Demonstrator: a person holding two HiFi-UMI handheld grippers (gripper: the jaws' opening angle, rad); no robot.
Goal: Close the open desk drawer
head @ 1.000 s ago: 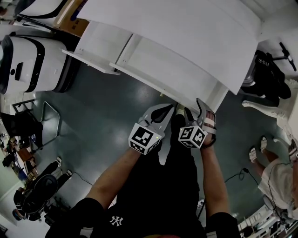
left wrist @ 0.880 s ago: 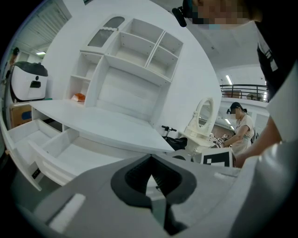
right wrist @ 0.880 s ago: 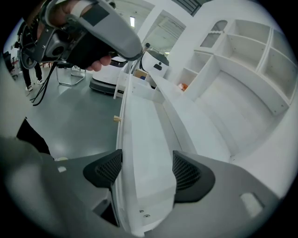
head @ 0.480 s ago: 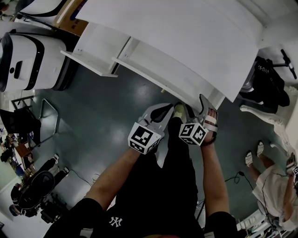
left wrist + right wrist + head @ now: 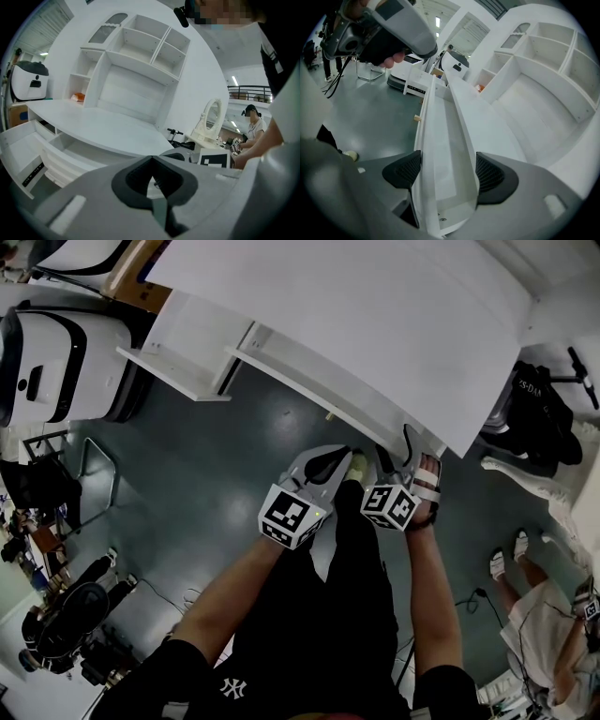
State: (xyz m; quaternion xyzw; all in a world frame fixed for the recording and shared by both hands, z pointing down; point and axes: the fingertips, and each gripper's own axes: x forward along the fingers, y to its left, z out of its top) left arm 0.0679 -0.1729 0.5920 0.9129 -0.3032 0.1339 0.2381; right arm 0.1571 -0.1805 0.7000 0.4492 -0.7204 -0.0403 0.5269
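head view: high above, steeply down on desk (image 5: 375,324) | left gripper view: low, near — across the desk top | right gripper view: very near, along the open drawer (image 5: 445,154) | shared: the desk

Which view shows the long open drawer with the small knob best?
The right gripper view: the drawer fills the centre, its inside plain. The head view shows it from above, partly under the desk top; the left gripper view, small, lower left.

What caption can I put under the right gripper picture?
Right gripper, its jaws just opened wide, with the open white desk drawer between them.
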